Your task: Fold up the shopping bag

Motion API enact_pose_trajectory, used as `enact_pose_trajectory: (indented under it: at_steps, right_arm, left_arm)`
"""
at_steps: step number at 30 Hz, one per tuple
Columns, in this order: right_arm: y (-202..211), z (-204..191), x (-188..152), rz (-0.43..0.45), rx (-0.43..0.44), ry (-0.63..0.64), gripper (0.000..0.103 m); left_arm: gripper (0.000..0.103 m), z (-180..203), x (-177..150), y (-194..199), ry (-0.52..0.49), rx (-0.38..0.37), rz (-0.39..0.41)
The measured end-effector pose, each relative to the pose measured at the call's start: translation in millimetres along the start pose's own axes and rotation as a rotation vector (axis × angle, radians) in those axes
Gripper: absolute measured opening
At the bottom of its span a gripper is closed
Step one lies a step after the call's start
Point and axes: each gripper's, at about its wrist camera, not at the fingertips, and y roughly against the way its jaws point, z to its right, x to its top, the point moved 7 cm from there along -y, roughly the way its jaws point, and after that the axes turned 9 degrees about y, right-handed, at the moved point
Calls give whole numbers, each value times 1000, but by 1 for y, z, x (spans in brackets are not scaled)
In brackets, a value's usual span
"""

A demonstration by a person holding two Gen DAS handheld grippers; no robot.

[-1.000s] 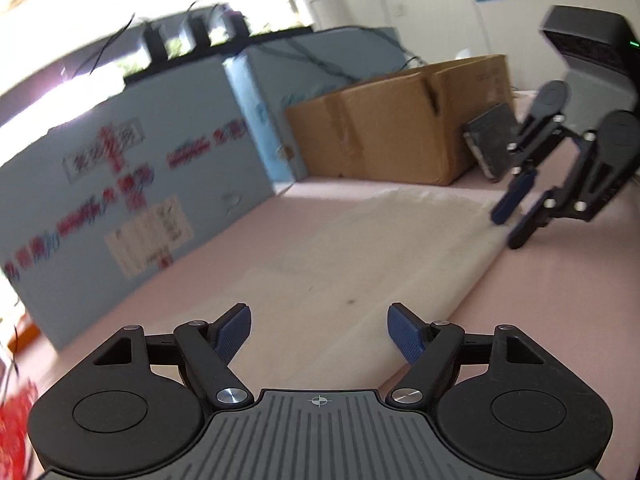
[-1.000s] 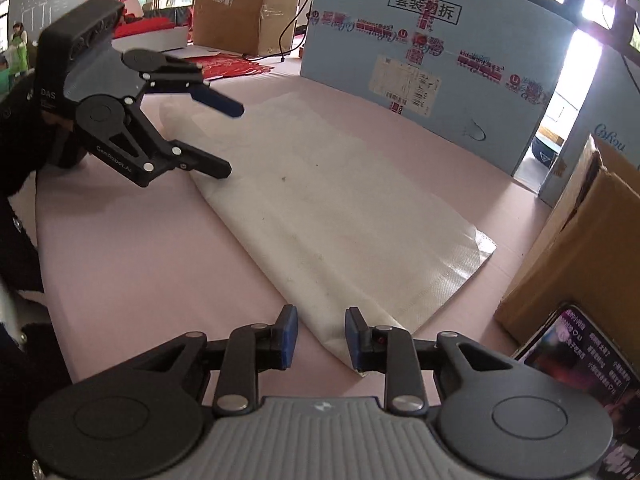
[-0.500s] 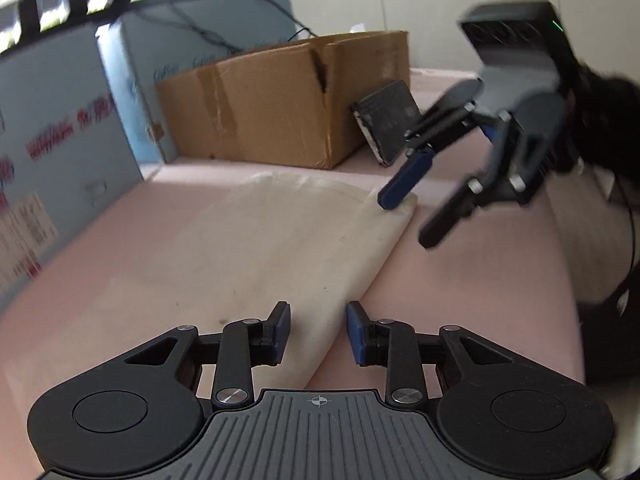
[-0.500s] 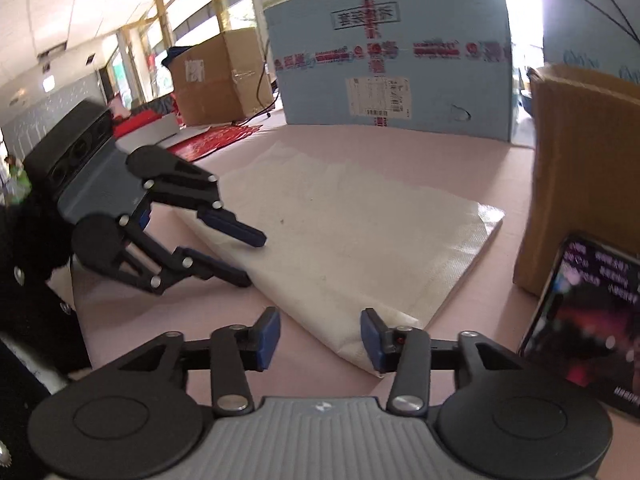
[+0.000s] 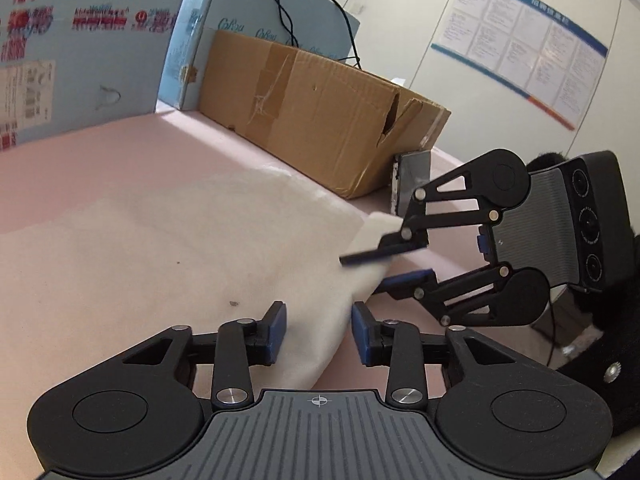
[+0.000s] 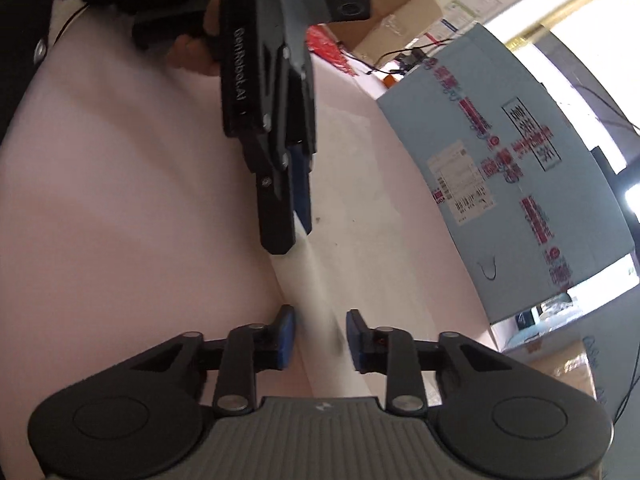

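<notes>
The cream shopping bag lies flat on the pink table. Its near edge runs between the blue pads of my left gripper, whose jaws are opening and do not press on the cloth. My right gripper straddles the same folded edge of the bag; its jaws are closing, with a gap still showing on both sides of the cloth. In the left wrist view the right gripper sits around the bag's slightly raised corner. In the right wrist view the left gripper hangs over the edge further along.
A brown cardboard box stands along the table's far side with a dark phone leaning on its end. Light-blue printed boards wall off the back. A hand and a dark sleeve hold the left gripper.
Both grippers have rolled and closed in on the bag's near edge. The right one moved onto the corner, which now lifts slightly. The left jaws narrowed, then widened.
</notes>
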Motion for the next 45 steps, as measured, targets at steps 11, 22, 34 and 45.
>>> enact_pose_trajectory:
  at_steps: [11, 22, 34, 45]
  right_arm:
    - [39, 20, -29, 156, 244, -459, 5]
    - [37, 31, -106, 316, 564, -1049, 14]
    - [34, 26, -126, 254, 350, -1208, 13]
    - [51, -2, -95, 56, -17, -908, 34]
  left_arm:
    - [19, 42, -27, 34, -338, 197, -74]
    - [19, -24, -46, 62, 308, -122, -52]
    - [26, -50, -52, 85, 361, 108, 96]
    - [75, -38, -59, 113, 1, 754, 103]
